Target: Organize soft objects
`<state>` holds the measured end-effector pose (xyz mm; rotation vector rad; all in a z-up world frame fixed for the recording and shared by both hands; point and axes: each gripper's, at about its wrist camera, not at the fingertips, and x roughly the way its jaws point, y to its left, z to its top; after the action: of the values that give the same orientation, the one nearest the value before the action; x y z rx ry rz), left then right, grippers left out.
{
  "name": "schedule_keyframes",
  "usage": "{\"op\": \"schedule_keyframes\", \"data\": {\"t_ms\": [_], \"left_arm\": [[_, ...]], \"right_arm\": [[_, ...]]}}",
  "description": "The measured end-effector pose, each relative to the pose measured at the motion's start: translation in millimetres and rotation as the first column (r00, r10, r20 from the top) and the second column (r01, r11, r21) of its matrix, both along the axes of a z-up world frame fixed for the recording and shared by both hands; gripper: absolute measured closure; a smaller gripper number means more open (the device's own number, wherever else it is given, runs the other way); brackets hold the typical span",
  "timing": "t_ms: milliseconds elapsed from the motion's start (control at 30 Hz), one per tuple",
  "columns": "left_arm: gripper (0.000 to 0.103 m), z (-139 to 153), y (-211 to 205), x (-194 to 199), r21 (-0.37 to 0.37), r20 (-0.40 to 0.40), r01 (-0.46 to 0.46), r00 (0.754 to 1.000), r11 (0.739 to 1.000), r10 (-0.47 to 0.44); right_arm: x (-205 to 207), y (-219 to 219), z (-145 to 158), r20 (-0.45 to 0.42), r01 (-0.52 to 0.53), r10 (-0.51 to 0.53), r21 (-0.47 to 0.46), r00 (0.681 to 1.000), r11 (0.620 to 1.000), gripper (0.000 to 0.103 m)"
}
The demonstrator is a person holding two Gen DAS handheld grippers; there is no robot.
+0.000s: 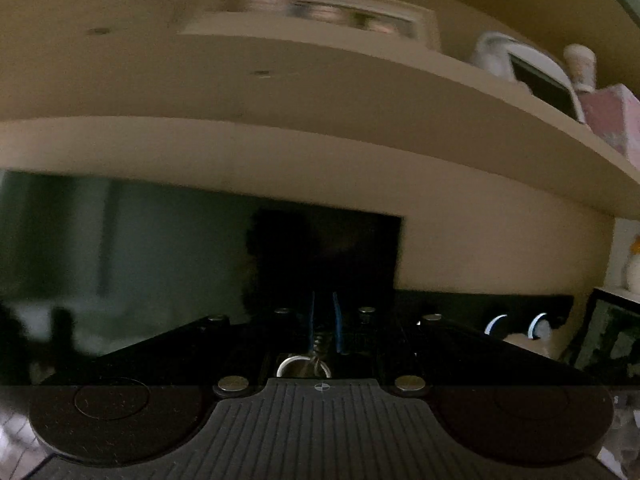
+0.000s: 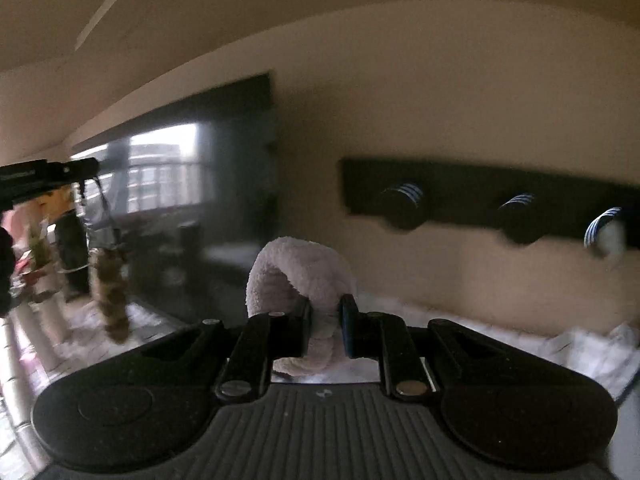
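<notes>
In the right wrist view my right gripper [image 2: 325,326] is shut on a fluffy white soft toy [image 2: 296,276], which stands up between the fingers. At the far left of that view my left gripper [image 2: 86,170] holds a thin cord from which a brown furry toy [image 2: 110,300] hangs. In the left wrist view my left gripper [image 1: 325,322] has its fingers close together with a spring and metal ring [image 1: 303,364] between them. The furry toy itself is hidden there.
A black wall rack [image 2: 492,200] with round striped knobs hangs to the right; it also shows in the left wrist view [image 1: 516,314]. A dark screen [image 2: 192,200] stands ahead. Cream shelves [image 1: 360,92] above carry white items and a pink box [image 1: 612,120]. White fluffy cloth [image 2: 580,348] lies below the rack.
</notes>
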<state>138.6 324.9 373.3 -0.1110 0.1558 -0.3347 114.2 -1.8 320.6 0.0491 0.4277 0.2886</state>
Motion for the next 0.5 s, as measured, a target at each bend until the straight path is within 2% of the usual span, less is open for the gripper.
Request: {"op": "schedule_keyframes", "data": {"t_ms": [200, 367, 500], "left_arm": [[0.091, 6.1, -70.3, 5.5, -0.019, -0.025, 0.16, 0.987, 0.987, -0.161], [0.091, -12.4, -147.9, 21.2, -0.029, -0.074, 0.33, 0.94, 0.943, -0.332], [0.091, -40.3, -200.7, 38.3, -0.081, -0.116, 0.418, 0.898, 0.905, -0.425]], "right_arm": [[-9.0, -62.8, 0.4, 0.018, 0.111, -0.111, -0.005, 0.994, 0.994, 0.088], [-15.8, -104.6, -15.7, -0.017, 0.18, -0.18, 0.004, 0.984, 0.984, 0.088], [-13.2, -128.7, -38.6, -0.07, 0.209, -0.208, 0.0, 0.976, 0.978, 0.088]]}}
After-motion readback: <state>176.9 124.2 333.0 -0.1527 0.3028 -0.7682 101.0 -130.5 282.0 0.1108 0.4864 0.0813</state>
